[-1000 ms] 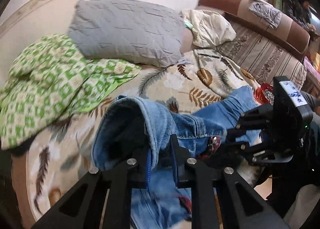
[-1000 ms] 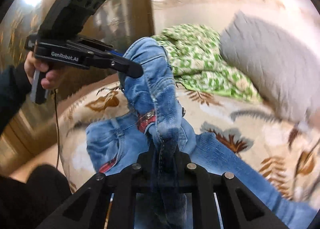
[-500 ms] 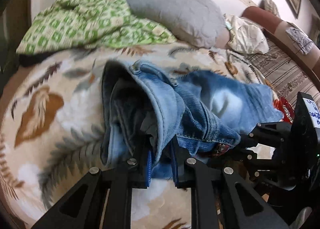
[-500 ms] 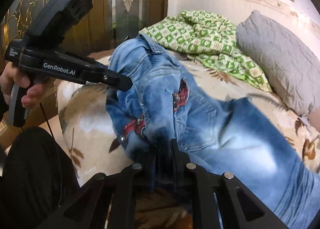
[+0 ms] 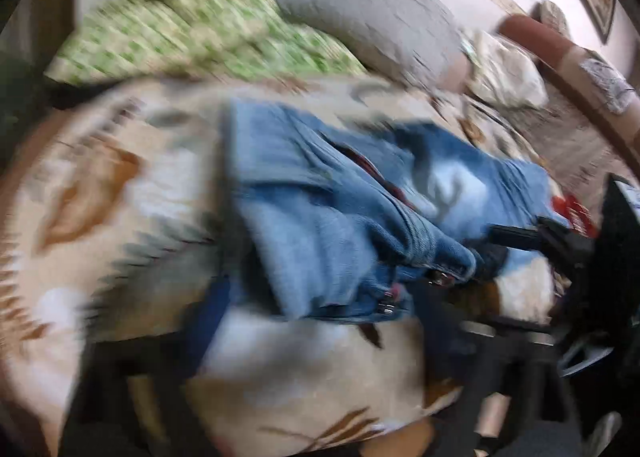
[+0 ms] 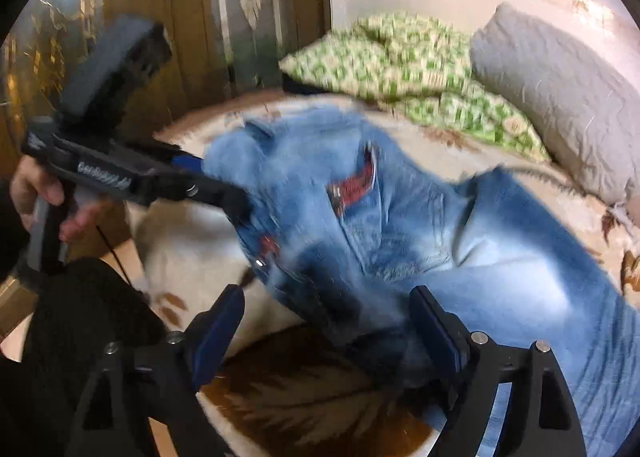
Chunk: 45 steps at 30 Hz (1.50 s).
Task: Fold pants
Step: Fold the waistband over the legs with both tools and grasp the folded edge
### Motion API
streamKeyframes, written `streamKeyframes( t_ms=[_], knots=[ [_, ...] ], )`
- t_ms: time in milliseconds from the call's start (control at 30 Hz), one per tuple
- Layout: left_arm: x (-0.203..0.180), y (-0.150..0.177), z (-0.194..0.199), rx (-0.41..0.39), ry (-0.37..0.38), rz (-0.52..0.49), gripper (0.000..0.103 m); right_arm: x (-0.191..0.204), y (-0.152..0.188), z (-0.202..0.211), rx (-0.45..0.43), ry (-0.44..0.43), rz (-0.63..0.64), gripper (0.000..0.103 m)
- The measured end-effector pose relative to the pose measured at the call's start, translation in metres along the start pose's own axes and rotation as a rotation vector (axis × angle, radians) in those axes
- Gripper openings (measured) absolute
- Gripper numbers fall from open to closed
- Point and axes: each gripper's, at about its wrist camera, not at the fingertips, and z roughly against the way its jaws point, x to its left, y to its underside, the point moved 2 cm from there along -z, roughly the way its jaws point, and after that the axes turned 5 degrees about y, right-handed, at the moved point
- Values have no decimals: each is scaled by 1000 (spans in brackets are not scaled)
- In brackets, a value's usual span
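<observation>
Blue jeans [image 6: 360,217] lie crumpled on the leaf-print bedspread [image 6: 188,249], waistband toward me and legs running off to the right. My right gripper [image 6: 328,321] is opening wide; the bunched waist lies between its blue pads [image 6: 220,321], which do not press on it. From the left, my left gripper [image 6: 218,185], held by a hand [image 6: 36,185], reaches the waistband's far side. The left wrist view is blurred: the left gripper [image 5: 324,321] is opening too, its fingers spread below the jeans [image 5: 320,217] and clear of the cloth. The right gripper [image 5: 496,269] shows at that view's right.
A green patterned blanket [image 6: 400,61] and a grey pillow [image 6: 560,85] lie at the head of the bed. Wooden panelling [image 6: 200,17] stands behind on the left. A brown striped sofa [image 5: 568,129] runs along the far right. The person's dark clothing [image 6: 80,317] is at the bed's near edge.
Both grippers came down toward the bed and let go of the jeans; their jaws went from shut on the waistband to wide apart. The lifted waist dropped onto the bedspread.
</observation>
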Motion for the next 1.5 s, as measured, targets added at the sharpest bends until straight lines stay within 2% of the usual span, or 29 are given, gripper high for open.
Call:
streamKeyframes(
  t_ms=[100, 167, 333, 400, 467, 567, 667, 800, 967, 1033, 1167, 1267, 1433, 1500],
  knots=[
    [-8, -5, 38, -100, -71, -30, 97, -11, -3, 30, -43, 22, -19, 86],
    [-22, -12, 51, -137, -99, -79, 97, -25, -1, 46, -58, 46, -71, 86],
    [-79, -31, 38, -152, -74, -201, 99, -92, 27, 97, -54, 192, -336, 87],
    [-107, -37, 17, -132, -29, -245, 99, -123, 50, 116, -35, 244, -505, 87],
    [-137, -42, -7, -107, 62, -285, 99, -155, 81, 135, -25, 281, -705, 87],
    [-185, -55, -45, -61, 165, -355, 99, -185, 121, 161, -26, 377, -906, 87],
    [-223, -74, -73, -10, 231, -399, 99, -207, 149, 174, -24, 434, -1064, 87],
    [-270, -104, -105, 84, 333, -461, 99, -233, 175, 173, -36, 437, -1220, 87],
    [-321, -136, -149, 194, 402, -595, 99, -258, 194, 157, -83, 402, -1377, 87],
    [-337, -140, -169, 244, 434, -679, 99, -268, 207, 154, -118, 362, -1469, 87],
    [-356, -135, -208, 386, 424, -869, 99, -283, 226, 153, -185, 319, -1579, 87],
    [-368, -132, -228, 482, 448, -903, 98, -292, 227, 152, -223, 297, -1616, 88],
    [-407, -138, -239, 464, 537, -943, 98, -302, 227, 142, -236, 276, -1645, 87],
    [-416, -138, -250, 500, 548, -954, 97, -307, 229, 138, -247, 267, -1664, 84]
  ],
)
